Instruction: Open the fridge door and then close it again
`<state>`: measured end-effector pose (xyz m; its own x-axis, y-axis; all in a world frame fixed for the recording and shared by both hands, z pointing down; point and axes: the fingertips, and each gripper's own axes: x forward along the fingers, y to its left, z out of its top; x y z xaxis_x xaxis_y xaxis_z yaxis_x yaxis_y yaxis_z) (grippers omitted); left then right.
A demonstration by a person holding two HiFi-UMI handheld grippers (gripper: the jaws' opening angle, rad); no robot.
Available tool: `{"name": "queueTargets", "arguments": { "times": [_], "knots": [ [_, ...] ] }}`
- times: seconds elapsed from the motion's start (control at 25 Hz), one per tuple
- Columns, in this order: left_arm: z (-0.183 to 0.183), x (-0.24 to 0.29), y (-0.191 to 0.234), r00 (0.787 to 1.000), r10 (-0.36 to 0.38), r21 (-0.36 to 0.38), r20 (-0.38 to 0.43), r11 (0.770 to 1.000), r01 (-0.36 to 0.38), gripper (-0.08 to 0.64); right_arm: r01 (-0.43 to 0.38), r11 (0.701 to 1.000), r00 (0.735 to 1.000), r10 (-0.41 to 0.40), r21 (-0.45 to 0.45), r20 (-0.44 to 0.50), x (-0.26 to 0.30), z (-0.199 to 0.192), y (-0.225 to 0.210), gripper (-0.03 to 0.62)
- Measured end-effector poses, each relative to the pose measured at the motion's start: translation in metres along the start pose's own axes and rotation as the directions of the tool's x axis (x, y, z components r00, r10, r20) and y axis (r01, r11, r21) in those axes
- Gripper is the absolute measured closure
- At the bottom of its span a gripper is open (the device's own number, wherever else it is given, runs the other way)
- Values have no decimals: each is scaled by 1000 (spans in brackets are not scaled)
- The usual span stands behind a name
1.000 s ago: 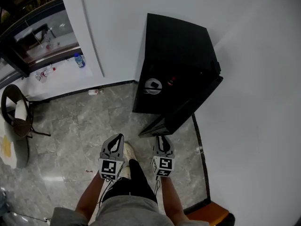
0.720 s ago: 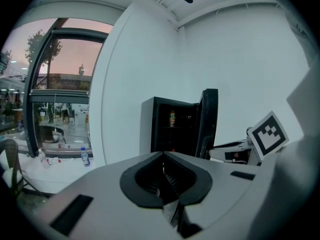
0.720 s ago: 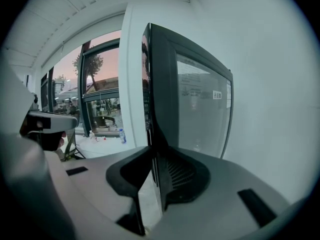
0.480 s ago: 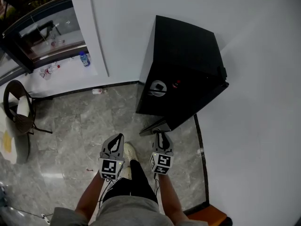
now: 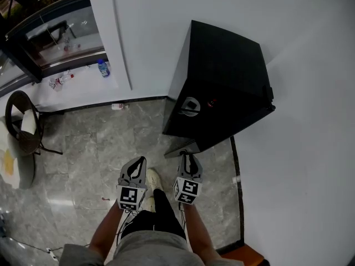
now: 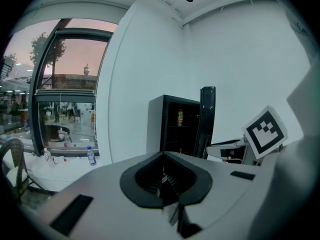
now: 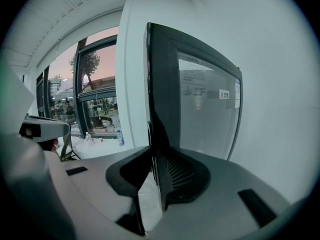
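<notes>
A black fridge (image 5: 222, 76) stands against the white wall, its glass door (image 5: 222, 132) partly open. My right gripper (image 5: 186, 158) is at the door's free edge. In the right gripper view that door edge (image 7: 156, 109) runs down between the jaws, and my right gripper (image 7: 152, 170) is shut on it. To its left my left gripper (image 5: 136, 166) hangs shut and empty, apart from the fridge. The left gripper view shows my left gripper (image 6: 162, 176), the fridge's dark inside (image 6: 177, 129) with a can (image 6: 180, 117) on a shelf, and the door edge (image 6: 206, 119).
A white wall (image 5: 299, 165) runs close along the right of the door. A chair (image 5: 22, 129) stands at far left. A water bottle (image 5: 102, 67) sits on the low white ledge by the window, and a small bottle (image 5: 118, 106) lies on the marble floor. My shoe (image 5: 151, 177) is between the grippers.
The right gripper has moved forward with the door edge, and the door has swung a little closer to the fridge body. The left gripper has barely shifted.
</notes>
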<state>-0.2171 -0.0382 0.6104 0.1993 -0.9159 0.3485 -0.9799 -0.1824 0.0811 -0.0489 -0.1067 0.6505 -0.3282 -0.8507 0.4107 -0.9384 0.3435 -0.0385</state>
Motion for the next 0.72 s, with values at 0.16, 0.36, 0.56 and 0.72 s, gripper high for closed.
{"name": "queueTargets", "arguments": {
  "times": [0.16, 0.36, 0.56, 0.72],
  "knots": [
    [4, 6, 9, 1000, 15, -10, 3, 1000, -15, 552, -4, 1000, 1000, 4, -6, 1, 9, 5, 4, 491],
    [2, 15, 22, 999, 46, -12, -3, 999, -46, 552, -28, 999, 1000, 28, -33, 0, 21, 9, 11, 491],
    [7, 24, 23, 999, 48, -23, -9, 999, -48, 552, -63, 996, 998, 63, -70, -2, 34, 14, 15, 491],
    [11, 28, 26, 999, 51, -25, -5, 998, -51, 552, -96, 991, 995, 95, -94, -15, 46, 19, 21, 496]
  ]
}}
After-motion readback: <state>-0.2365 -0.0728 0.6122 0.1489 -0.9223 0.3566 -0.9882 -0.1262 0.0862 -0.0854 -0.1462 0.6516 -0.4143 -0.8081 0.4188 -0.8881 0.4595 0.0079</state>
